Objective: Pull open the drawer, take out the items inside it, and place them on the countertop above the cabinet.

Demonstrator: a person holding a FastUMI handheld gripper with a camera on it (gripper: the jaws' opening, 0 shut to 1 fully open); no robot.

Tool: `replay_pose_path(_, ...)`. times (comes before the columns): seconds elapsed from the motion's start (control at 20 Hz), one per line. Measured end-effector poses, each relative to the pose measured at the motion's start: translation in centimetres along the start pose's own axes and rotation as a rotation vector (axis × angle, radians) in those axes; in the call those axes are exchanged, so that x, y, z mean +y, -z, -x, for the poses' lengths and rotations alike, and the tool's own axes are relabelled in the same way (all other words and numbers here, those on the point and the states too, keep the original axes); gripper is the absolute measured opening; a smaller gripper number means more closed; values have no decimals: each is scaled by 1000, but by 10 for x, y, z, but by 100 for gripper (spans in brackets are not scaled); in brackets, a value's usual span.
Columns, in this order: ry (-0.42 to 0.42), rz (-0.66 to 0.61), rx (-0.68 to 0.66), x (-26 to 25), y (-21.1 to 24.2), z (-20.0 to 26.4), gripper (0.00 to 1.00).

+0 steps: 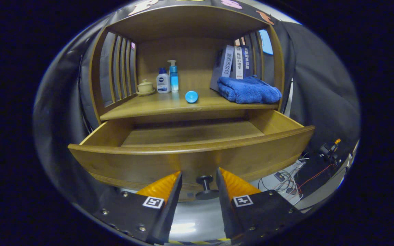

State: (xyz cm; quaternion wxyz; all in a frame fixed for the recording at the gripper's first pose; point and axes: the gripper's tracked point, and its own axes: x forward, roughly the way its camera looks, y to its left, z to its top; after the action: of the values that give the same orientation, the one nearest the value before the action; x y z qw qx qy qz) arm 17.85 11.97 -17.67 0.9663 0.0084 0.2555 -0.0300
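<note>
Fingers [238,186] apart, jaws open, flanking knob [205,187] without touching. Gripper [198,177] low before drawer [190,160], pulled well out of cabinet [96,68], bare wooden floor inside. Countertop [169,106] above: small blue round object [191,96] near front edge, open room around it; cup [145,87] and two bottles [168,79] at left rear; towel [248,90] and books [233,63] at right.
</note>
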Motion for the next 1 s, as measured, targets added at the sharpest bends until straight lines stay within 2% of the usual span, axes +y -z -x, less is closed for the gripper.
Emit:
replay_pose_path(0.75,-55,-89,-34,14,-29,-75,60)
replay_pose_path(0.85,-61,-95,-36,16,-34,-84,64)
replay_pose_path(1.0,-67,-96,-38,17,-38,-94,65)
